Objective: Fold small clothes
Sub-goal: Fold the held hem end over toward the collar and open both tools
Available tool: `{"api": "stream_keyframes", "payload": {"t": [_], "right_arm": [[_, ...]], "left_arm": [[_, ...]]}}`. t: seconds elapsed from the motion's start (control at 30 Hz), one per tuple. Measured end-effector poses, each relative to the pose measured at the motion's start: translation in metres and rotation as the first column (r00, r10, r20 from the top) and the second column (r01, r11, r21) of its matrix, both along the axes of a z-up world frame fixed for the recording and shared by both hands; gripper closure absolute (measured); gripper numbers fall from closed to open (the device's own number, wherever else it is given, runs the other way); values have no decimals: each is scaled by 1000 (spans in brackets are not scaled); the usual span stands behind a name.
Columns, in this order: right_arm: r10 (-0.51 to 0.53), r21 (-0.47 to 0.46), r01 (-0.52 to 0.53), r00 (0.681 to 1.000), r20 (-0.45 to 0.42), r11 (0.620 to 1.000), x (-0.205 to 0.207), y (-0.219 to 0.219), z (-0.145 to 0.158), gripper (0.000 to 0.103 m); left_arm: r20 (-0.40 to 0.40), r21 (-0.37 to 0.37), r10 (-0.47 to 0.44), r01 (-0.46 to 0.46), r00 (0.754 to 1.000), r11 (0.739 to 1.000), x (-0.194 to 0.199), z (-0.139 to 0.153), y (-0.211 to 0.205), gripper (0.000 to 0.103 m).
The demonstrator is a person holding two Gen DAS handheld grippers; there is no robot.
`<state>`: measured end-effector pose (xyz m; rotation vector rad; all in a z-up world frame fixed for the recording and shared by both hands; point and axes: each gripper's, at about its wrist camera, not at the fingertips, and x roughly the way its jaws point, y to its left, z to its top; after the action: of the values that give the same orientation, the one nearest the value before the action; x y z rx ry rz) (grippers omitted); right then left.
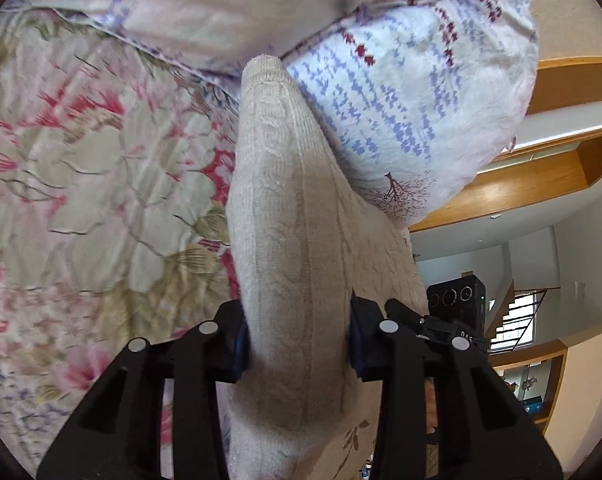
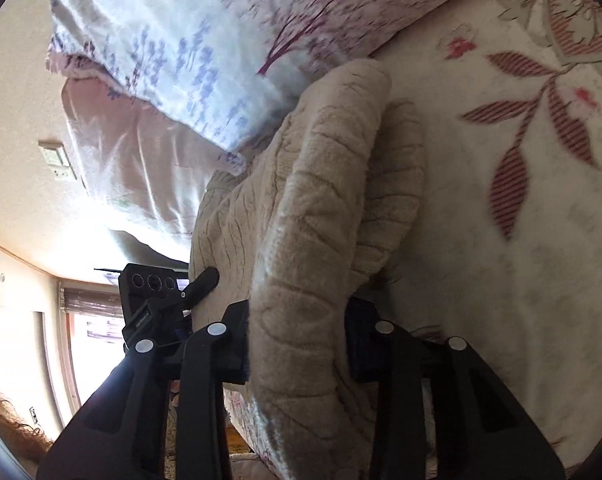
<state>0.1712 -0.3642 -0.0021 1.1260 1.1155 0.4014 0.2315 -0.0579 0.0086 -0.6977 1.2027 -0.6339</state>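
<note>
A beige cable-knit garment point(image 1: 285, 208) is held up above a floral bedspread point(image 1: 81, 168). My left gripper point(image 1: 299, 340) is shut on a thick fold of the garment, which stretches away from the jaws toward the pillows. My right gripper point(image 2: 297, 340) is shut on another bunched fold of the same garment point(image 2: 313, 200). The right gripper's body shows in the left wrist view point(image 1: 457, 300), close on the right. The left gripper's body shows in the right wrist view point(image 2: 153, 292), close on the left.
Pillows with purple and red print point(image 1: 413, 92) lie at the head of the bed, also in the right wrist view point(image 2: 173, 32). Wooden shelving point(image 1: 541, 168) and a window point(image 1: 517, 320) lie beyond the bed's edge.
</note>
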Motion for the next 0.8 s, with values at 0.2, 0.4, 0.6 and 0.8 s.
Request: {"api": "stream_keyframes", "payload": {"t": [0.2, 0.4, 0.6, 0.8], "right_arm": [[62, -7, -62, 998, 24, 998, 11, 60, 4, 69], [55, 1, -56, 997, 54, 998, 21, 113, 3, 69], [19, -53, -18, 1000, 17, 998, 13, 121, -7, 66], [41, -134, -42, 999, -8, 990, 22, 113, 19, 55]], "left_arm": [[-6, 24, 31, -30, 1000, 999, -4, 14, 73, 66], [-5, 32, 81, -81, 997, 996, -9, 12, 128, 65], [-47, 16, 165, -164, 985, 986, -17, -17, 143, 58], [33, 72, 183, -185, 983, 980, -23, 10, 146, 58]]}}
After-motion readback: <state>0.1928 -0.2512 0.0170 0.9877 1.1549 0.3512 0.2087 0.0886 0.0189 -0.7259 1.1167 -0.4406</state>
